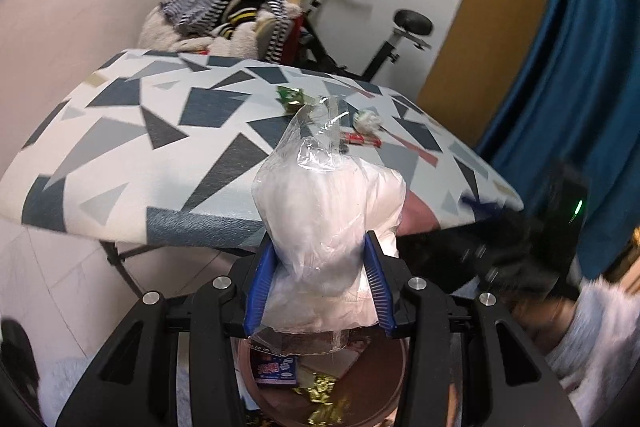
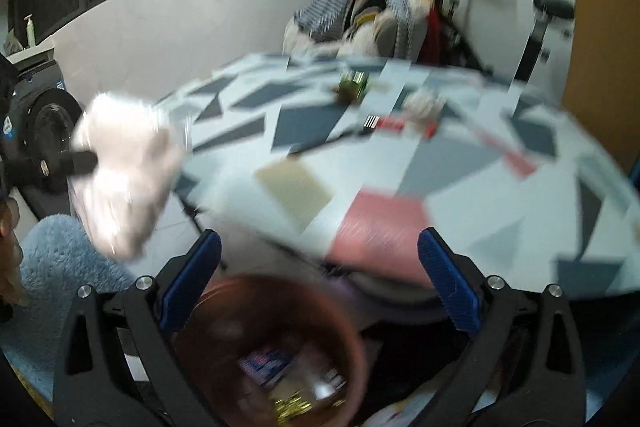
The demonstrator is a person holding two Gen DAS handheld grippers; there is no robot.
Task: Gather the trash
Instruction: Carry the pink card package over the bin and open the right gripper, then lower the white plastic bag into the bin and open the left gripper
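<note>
The bench (image 1: 132, 131), covered in a cloth of grey, blue and pink shapes, fills the middle of the room, with a pile of striped clothes (image 1: 228, 7) and an exercise bike (image 1: 360, 39) behind it against the white wall.

Both tools point downward and forward at the bench's near edge. The left tool (image 1: 320, 279) is clamped on a clear plastic bag stuffed with white paper (image 1: 328, 211); its blue pads press into the bag's lower half from either side. The bag stands upright between them, its long axis running up and away from the tool, its twisted clear neck pointing toward the bench top. From the right wrist view the same bag (image 2: 124, 167) appears at the left, blurred.

The right tool (image 2: 320, 279) has its jaws spread wide with nothing between them. A grey fleecy sleeve (image 1: 596, 339) shows beside it.

Below both tools sits a brown round bin (image 1: 376, 371), already holding a blue printed packet (image 1: 276, 371) and crumpled gold foil (image 1: 324, 403).

Still on the bench, well beyond the bag, lie a green wrapper (image 1: 290, 98), a white crumpled wad (image 1: 368, 121) and a red packet (image 1: 360, 139), near one another toward the far right side.
</note>
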